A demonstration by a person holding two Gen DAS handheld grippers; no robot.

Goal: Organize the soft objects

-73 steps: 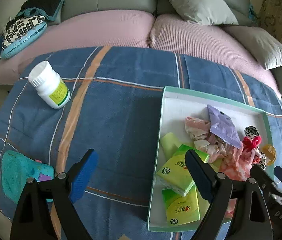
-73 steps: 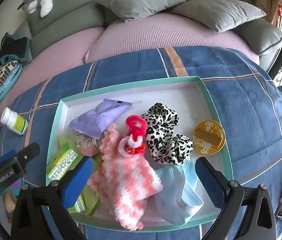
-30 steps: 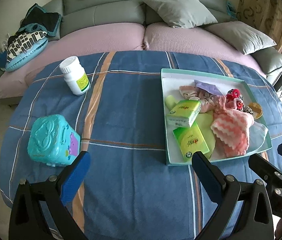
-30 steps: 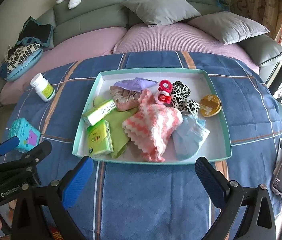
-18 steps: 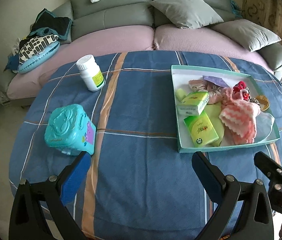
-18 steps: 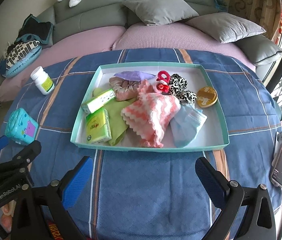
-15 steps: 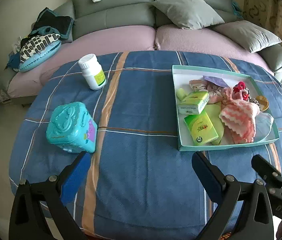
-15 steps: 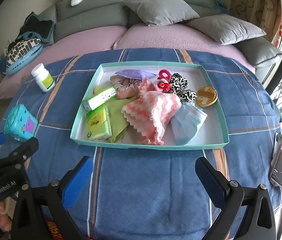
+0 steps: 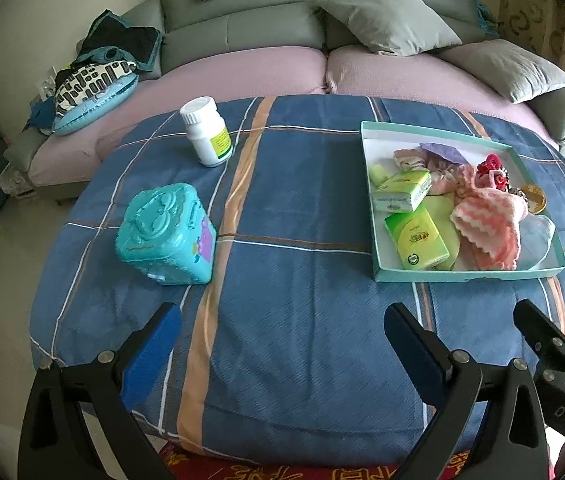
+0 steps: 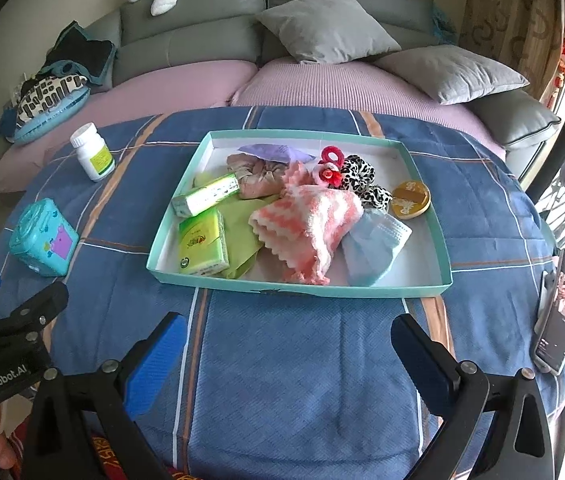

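Teal tray (image 10: 426, 216) on the counter is holding every soft piece, the pink knit cloth (image 10: 308, 226) included; we are hovering both grippers (image 9: 282, 340) (image 10: 288, 342) empty, jaws apart, apparently finishing.

A shallow teal-rimmed white cardboard tray (image 10: 426, 200) lies flat at the centre of the right wrist view and holds all the soft things. A pink-and-white fuzzy knitted cloth (image 10: 308, 228) is heaped mid-tray, overlapping a pale blue face mask (image 10: 374, 246) to its right. Behind lie a leopard-print scrunchie (image 10: 362, 182), a red hair tie (image 10: 329, 168), a beige scrunchie (image 10: 260, 178) and a lilac pouch (image 10: 270, 151). Two green tissue packs (image 10: 202, 244) rest at the tray's left on a lime cloth (image 10: 242, 226).
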